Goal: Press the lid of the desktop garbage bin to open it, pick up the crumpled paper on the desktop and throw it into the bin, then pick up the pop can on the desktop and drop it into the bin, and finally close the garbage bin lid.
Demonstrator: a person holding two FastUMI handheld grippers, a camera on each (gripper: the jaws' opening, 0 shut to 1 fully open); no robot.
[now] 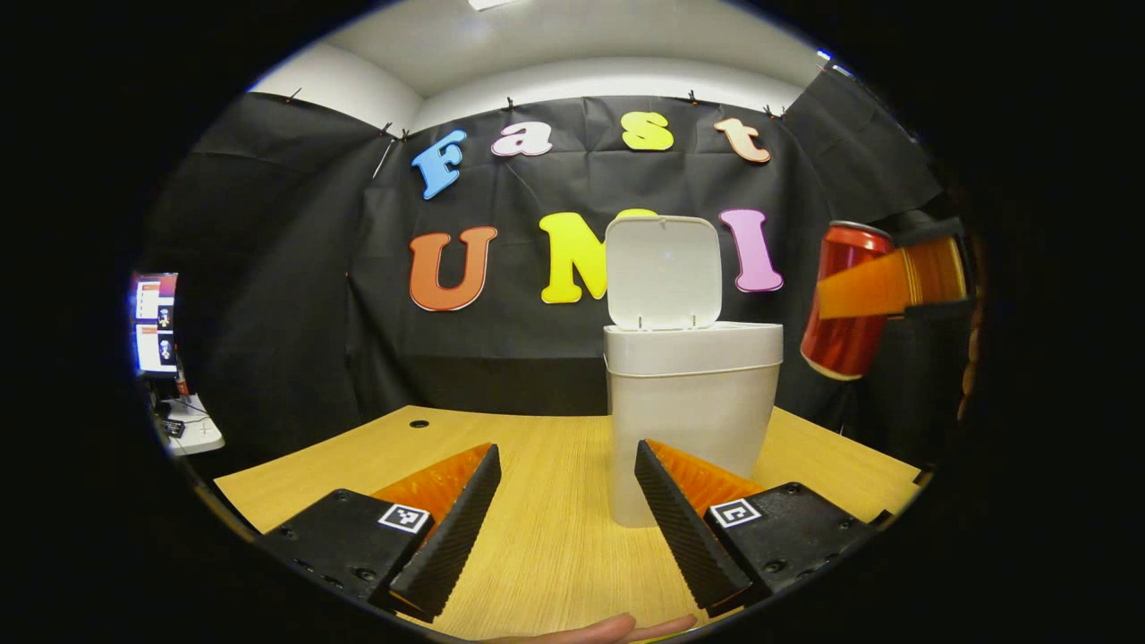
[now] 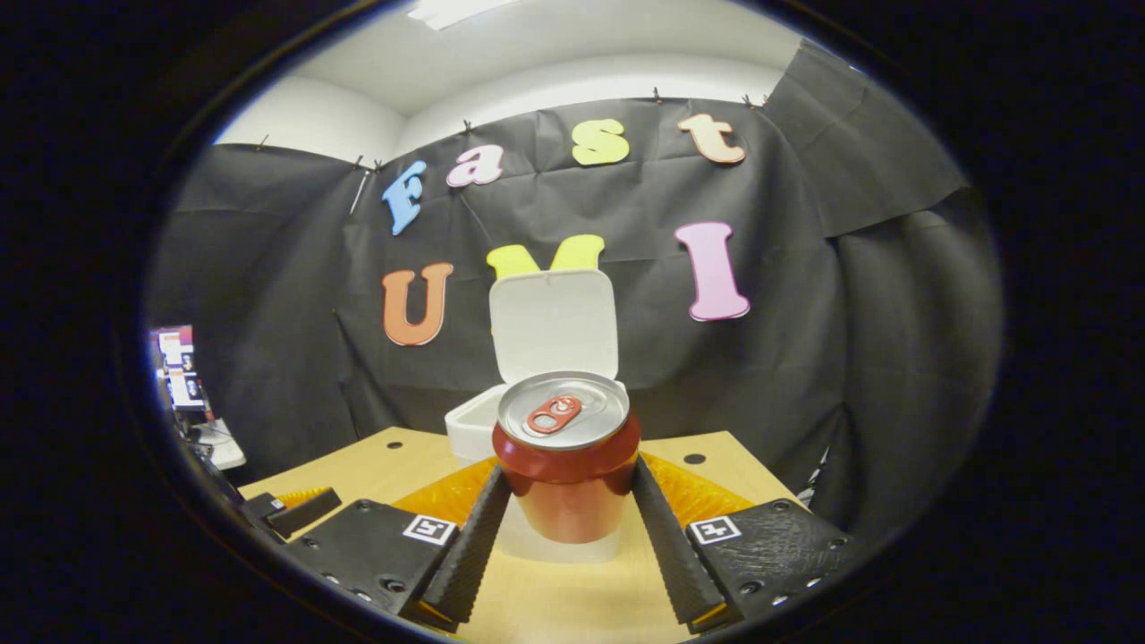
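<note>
A white desktop bin stands on the wooden table with its lid flipped up. My left gripper hovers low over the table in front of the bin, open with nothing between its fingers. To the bin's right and above the table, a red pop can hangs tilted in the other gripper. In the right gripper view my right gripper is shut on the red pop can, upright with its silver top showing. Behind the can stands the open bin with its raised lid.
The wooden table has a round cable hole at its back left. A side desk with monitors stands far left. A fingertip shows at the bottom edge of the left gripper view. The left gripper's body shows low left in the right gripper view.
</note>
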